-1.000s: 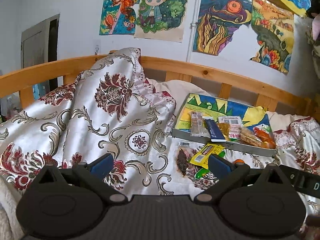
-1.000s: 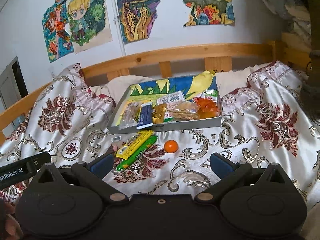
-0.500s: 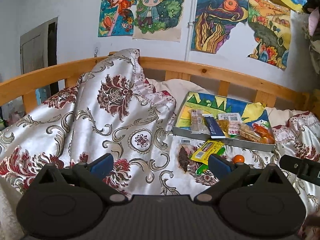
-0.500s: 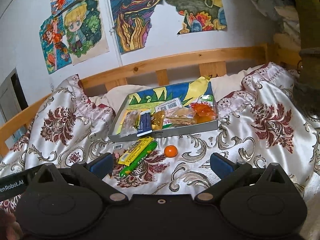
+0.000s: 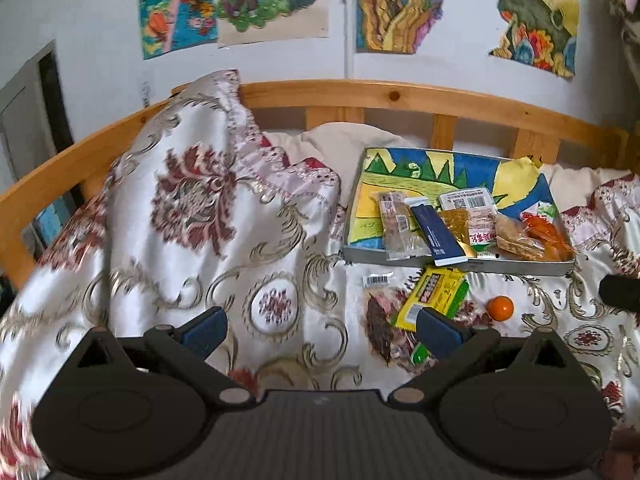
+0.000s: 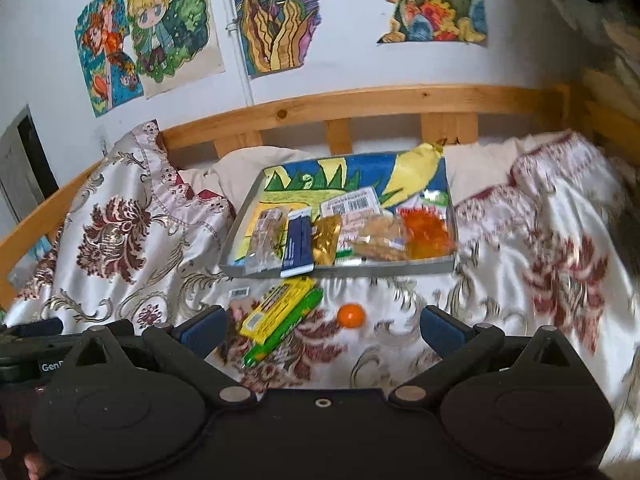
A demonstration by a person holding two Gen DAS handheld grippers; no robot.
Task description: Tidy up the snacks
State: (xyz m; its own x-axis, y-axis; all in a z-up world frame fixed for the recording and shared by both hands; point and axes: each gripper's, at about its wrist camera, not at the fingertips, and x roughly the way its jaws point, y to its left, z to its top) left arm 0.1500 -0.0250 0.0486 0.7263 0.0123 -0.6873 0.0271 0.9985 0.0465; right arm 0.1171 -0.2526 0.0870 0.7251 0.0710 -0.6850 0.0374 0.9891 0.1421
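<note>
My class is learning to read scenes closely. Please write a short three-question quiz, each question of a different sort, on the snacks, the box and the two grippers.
1. True or false: the orange ball lies inside the box.
2. Which lies on the bedspread in front of the box? A the yellow packet; B the dark blue bar; C the orange bag.
3. Fill in: the left gripper and right gripper are both ____ and hold nothing.

Key: 1 false; 2 A; 3 open.
</note>
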